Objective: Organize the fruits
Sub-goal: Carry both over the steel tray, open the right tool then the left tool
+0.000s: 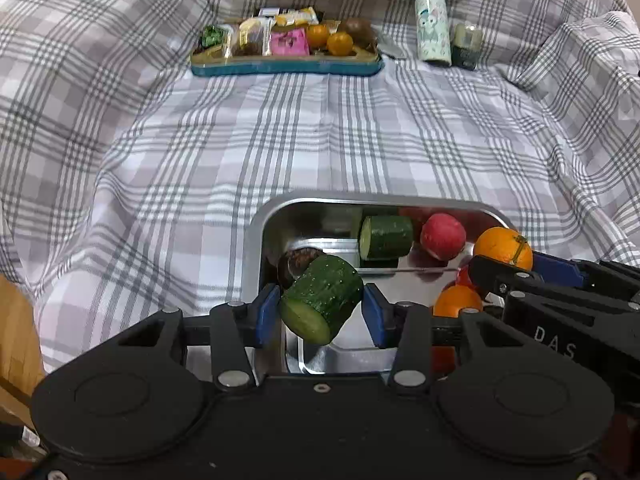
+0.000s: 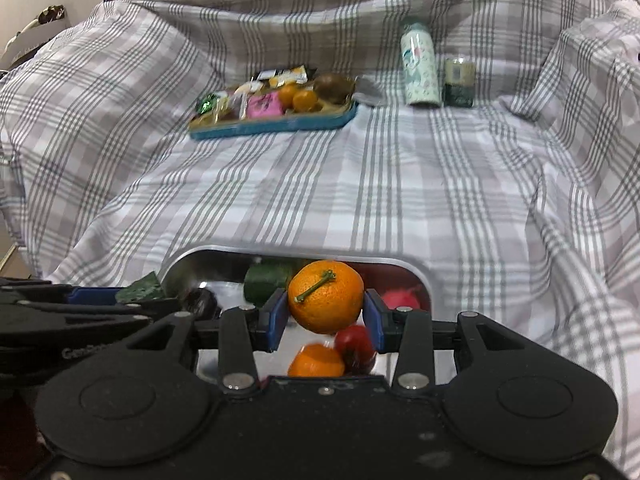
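A grey plaid bedsheet [image 1: 280, 140] covers the bed. Near the claws sits the steel tray [image 1: 256, 240], holding a cucumber chunk [image 1: 386, 237], a red fruit [image 1: 442, 236] and more oranges. Far off, beside a bottle, lies the blue snack tray [image 1: 284, 67]. The left claw [image 1: 320, 314] pinches a cucumber piece [image 1: 322, 304], its long axis tilted, cut face nearest. The right claw [image 2: 326, 322] pinches an orange [image 2: 326, 296]. Both hang tilted downward above the steel tray, side by side, equally near it.
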Demonstrator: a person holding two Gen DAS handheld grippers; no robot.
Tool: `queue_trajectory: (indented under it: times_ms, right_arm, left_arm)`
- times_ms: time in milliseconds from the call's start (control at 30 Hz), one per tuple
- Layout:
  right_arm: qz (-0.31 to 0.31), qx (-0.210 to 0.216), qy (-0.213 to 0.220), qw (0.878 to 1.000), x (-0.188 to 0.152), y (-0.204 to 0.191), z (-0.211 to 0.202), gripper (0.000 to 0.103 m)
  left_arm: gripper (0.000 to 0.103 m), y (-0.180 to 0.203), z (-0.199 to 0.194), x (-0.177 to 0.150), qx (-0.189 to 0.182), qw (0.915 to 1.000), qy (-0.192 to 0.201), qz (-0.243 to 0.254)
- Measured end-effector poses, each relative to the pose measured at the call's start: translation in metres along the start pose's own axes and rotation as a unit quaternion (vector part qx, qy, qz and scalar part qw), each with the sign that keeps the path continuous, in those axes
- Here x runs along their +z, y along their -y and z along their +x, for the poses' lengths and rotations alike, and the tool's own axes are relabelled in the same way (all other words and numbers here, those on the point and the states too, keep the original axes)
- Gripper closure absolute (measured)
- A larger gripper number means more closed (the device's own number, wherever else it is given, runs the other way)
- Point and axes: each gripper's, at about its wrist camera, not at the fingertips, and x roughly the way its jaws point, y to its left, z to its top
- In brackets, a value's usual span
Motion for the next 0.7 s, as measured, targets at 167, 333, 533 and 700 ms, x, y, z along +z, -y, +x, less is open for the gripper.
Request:
queue_trajectory:
  times_ms: [167, 333, 533, 700]
  right_arm:
    - [0.012, 0.007, -0.016, 1.000, -0.003, -0.001, 0.002, 0.061]
    - [0.010, 0.010, -0.018, 1.000, -0.002, -0.003, 0.004, 0.061]
    - [0.002, 0.018, -0.018, 1.000, 0.000, -0.006, 0.007, 0.061]
    - [-0.001, 0.023, -0.016, 1.000, 0.003, -0.008, 0.007, 0.061]
  left_arm:
    - [0.051, -0.001, 0.005, 0.000, 0.001, 0.9999, -0.009, -0.008]
    - [0.051, -0.006, 0.007, 0.000, 0.004, 0.9998, -0.009, -0.016]
    - [0.051, -0.008, 0.007, -0.001, 0.005, 0.9998, -0.006, -0.016]
    - [0.050, -0.010, 0.006, -0.003, 0.010, 0.9998, -0.002, -0.014]
